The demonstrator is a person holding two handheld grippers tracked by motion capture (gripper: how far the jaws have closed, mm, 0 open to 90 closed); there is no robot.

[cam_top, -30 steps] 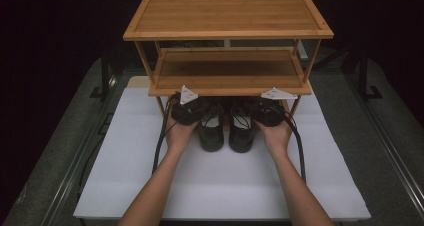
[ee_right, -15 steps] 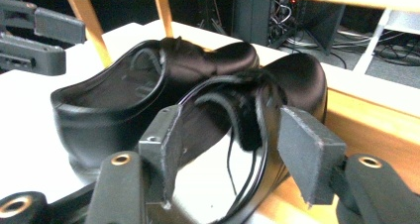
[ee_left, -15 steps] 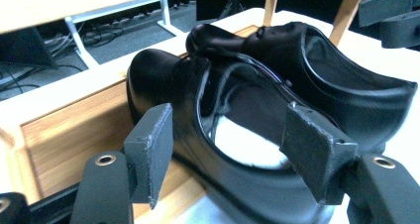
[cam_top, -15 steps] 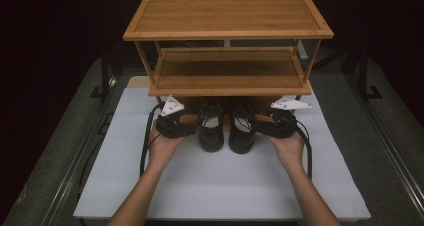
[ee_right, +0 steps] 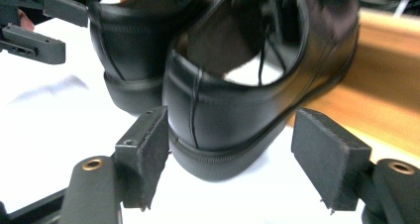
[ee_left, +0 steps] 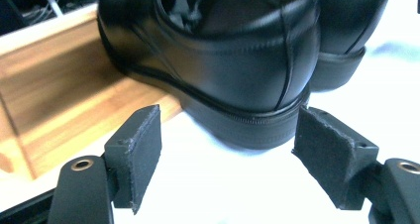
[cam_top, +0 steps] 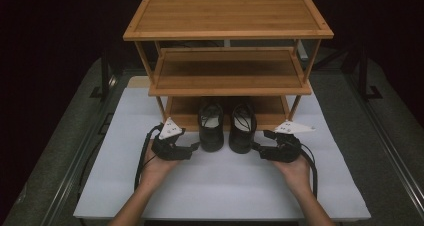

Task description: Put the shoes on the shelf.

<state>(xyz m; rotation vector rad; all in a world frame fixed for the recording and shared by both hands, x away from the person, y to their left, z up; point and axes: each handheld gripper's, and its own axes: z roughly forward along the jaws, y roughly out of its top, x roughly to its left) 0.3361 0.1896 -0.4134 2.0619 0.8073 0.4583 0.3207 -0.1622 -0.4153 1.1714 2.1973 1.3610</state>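
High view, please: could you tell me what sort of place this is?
Probably a lab or studio staged as a home entryway: a bamboo shoe rack and black shoes on a white mat, against a dark backdrop.

We count two black shoes: a left shoe [cam_top: 211,128] and a right shoe [cam_top: 242,129]. We count one wooden rack [cam_top: 227,16] with three shelves, one white mat [cam_top: 225,181], and two grippers: a left gripper [cam_top: 196,147] and a right gripper [cam_top: 256,148].
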